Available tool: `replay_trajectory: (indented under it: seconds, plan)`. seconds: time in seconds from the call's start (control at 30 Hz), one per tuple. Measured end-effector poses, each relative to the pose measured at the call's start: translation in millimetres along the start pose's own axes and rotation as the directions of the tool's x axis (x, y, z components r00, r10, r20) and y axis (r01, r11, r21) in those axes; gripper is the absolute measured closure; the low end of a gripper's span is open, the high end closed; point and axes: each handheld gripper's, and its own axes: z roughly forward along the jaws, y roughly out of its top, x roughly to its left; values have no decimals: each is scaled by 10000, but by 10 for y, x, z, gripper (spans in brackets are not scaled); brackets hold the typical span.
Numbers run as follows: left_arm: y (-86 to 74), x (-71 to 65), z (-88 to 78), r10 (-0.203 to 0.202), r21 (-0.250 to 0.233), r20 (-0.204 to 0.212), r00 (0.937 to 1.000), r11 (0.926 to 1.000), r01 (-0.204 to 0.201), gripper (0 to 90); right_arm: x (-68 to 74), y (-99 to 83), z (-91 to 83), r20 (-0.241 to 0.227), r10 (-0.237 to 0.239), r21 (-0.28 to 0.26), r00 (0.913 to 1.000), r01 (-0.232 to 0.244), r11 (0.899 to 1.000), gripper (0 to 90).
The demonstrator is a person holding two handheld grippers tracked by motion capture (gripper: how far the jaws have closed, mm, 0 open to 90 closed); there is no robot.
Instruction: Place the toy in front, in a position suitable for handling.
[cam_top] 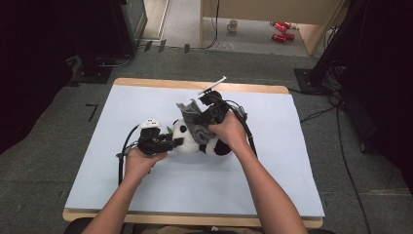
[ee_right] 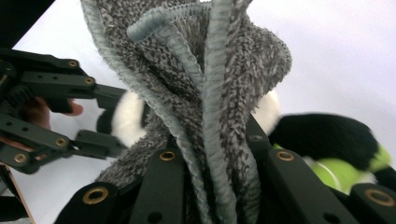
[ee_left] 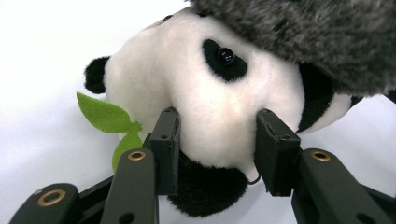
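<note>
A black-and-white panda plush (cam_top: 214, 145) lies on its side in the middle of the table. My left gripper (cam_top: 177, 142) comes in from the left, and in the left gripper view its jaws (ee_left: 217, 140) press both sides of the panda's white muzzle (ee_left: 210, 93). A green felt leaf (ee_left: 105, 114) sticks out beside the head. My right gripper (cam_top: 202, 119) is shut on a bunched grey fuzzy cloth (cam_top: 194, 119) that drapes over the panda's body. In the right gripper view the cloth (ee_right: 196, 79) rises in folds from between the jaws, with the left gripper (ee_right: 114, 119) behind it.
The table has a pale blue mat (cam_top: 146, 190) with a wooden edge (cam_top: 195, 84). Black equipment stands (cam_top: 336, 53) flank the far corners. On the floor beyond lie a mug (cam_top: 233, 25) and red cans (cam_top: 280, 30). Cables trail from both grippers.
</note>
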Motion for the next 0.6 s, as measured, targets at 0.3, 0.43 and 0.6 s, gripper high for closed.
replay_trajectory:
  seconds: [0.3, 0.43, 0.6]
  plan:
    - [-8, 0, -4, 70, -35, 75, 9999, 10000, -70, 569, -242, -117, -78, 359, 565, 183, 9978, -572, 9982, 761]
    - [-11, 0, -6, 129, -43, 86, 9999, 9999, -129, 568, -278, -127, -128, 643, 569, 46, 9963, -573, 9983, 761]
    - [-13, -1, -7, 219, 5, 80, 9997, 9998, -219, 568, -336, -133, -206, 970, 716, -170, 9927, -702, 9974, 761]
